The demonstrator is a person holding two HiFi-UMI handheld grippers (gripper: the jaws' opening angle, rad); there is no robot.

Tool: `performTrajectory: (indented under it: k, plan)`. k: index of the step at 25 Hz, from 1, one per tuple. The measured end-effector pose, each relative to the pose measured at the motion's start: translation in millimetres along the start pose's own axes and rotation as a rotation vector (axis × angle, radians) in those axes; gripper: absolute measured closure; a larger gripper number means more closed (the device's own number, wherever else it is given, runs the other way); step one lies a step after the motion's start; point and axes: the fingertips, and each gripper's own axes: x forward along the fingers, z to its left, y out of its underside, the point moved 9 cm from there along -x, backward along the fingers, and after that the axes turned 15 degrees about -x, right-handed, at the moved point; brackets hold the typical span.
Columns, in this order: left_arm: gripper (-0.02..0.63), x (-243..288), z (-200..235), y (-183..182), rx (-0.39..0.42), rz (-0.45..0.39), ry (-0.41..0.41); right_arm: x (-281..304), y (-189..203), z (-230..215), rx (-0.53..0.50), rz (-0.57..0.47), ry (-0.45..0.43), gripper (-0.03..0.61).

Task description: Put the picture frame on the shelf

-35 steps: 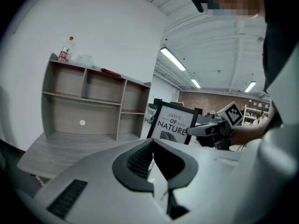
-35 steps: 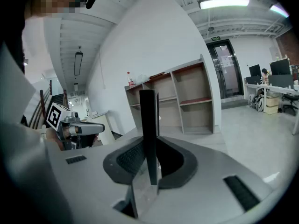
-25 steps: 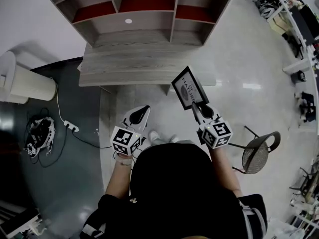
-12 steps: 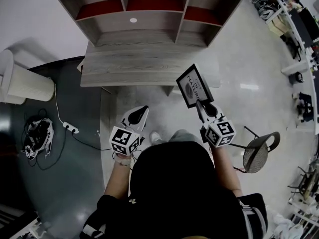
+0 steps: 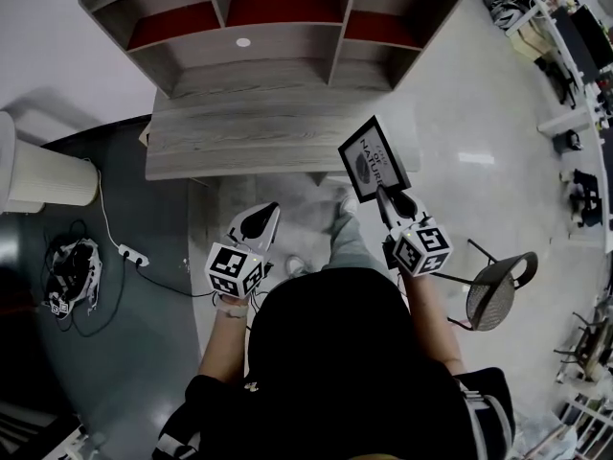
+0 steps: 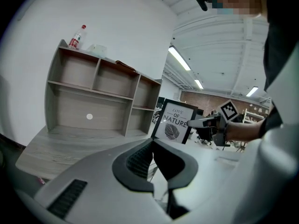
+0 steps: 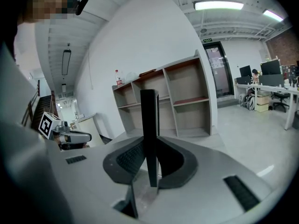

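Before the shelf (image 5: 287, 38), right gripper (image 5: 384, 193) clamps the picture frame (image 5: 374, 158) (corner hidden by jaws); left gripper (image 5: 265, 213) closed, empty.

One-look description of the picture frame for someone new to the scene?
Find the grey wooden shelf unit at the top of the head view; the right gripper is raised before its right end. The picture frame is the black-edged white print clamped in it, reading LOVE OF NATURE above a leaf, the only framed thing around.
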Motion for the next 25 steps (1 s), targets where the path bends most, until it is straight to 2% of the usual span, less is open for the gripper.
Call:
performTrajectory:
  k: [5, 14, 20, 25]
  plan:
    - [0.604, 50, 2, -18, 0.002, 0.012, -0.003, 30, -4, -45, 0.009, 0.011, -0.011, 0.517]
    - [0.604, 165, -5, -68, 0.002, 0.025, -0.029, 90, -19, -151, 0.023, 0.04, -0.064, 0.517]
    - [0.604, 229, -17, -88, -0.014, 0.013, -0.069, 119, -22, -213, 0.024, 0.056, -0.117, 0.517]
    - [0.604, 265, -24, -96, -0.023, 0.008, -0.088, 140, -16, -246, 0.017, 0.076, -0.14, 0.517]
